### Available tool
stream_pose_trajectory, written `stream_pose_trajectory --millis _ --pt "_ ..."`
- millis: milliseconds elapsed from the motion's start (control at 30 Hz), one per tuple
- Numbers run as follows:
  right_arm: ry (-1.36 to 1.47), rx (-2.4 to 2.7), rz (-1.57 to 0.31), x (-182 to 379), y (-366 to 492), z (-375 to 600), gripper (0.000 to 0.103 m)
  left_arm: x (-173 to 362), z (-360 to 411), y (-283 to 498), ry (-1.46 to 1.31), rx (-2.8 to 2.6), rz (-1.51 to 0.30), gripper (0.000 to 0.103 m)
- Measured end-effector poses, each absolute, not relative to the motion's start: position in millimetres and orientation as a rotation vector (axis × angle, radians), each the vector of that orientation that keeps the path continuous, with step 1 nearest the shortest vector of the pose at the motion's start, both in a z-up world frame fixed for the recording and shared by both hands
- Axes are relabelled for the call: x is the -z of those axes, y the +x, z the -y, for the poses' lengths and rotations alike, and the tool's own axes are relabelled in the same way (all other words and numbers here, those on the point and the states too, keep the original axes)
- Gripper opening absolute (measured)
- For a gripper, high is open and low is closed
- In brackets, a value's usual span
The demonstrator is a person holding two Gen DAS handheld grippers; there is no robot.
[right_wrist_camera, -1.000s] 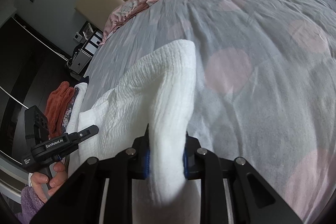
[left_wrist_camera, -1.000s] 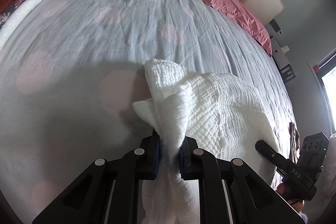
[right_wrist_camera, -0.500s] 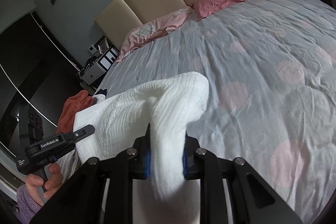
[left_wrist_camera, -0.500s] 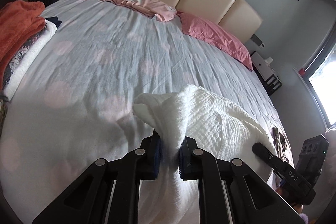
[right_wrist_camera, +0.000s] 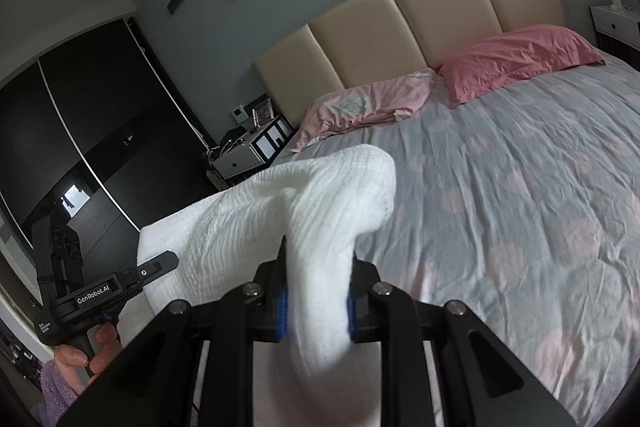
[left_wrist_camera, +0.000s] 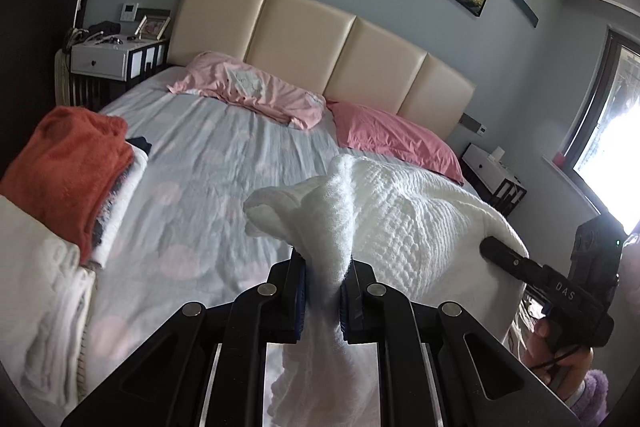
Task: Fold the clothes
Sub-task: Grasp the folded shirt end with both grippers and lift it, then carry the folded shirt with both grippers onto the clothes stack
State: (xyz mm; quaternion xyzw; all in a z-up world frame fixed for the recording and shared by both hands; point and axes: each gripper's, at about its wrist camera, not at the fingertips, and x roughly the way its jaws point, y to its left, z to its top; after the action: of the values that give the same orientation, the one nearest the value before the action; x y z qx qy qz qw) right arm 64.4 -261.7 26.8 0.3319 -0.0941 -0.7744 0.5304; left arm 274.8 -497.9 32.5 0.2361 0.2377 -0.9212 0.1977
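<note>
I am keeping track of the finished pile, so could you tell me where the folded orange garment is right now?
In the left wrist view the orange garment lies at the bed's left edge, topping a stack of folded clothes, short of the nightstand.

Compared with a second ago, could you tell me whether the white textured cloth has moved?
Yes. The white textured cloth, pinched by both grippers, has risen off the grey dotted bedspread; the beige padded headboard now shows behind it.

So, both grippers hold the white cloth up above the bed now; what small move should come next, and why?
Probably carry both corners forward over the bed and lower them. The left gripper and the right gripper each pinch a corner of the white cloth, which hangs between them, and the spotted cover ahead looks free.
</note>
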Motion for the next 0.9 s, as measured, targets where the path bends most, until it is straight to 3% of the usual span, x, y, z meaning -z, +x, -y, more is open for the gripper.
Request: stream_pose_trajectory --millis 433,900 --pt "0.709 1.510 -0.022 -119.9 153.6 457.4 0.020 -109.0 582.0 418.2 0.559 2.287 -0.639 0.013" --pt "0.652 1.089 -0.315 -99.5 301.5 689.2 0.020 -71.1 657.3 541.9 0.508 1.902 -0.665 0.013"
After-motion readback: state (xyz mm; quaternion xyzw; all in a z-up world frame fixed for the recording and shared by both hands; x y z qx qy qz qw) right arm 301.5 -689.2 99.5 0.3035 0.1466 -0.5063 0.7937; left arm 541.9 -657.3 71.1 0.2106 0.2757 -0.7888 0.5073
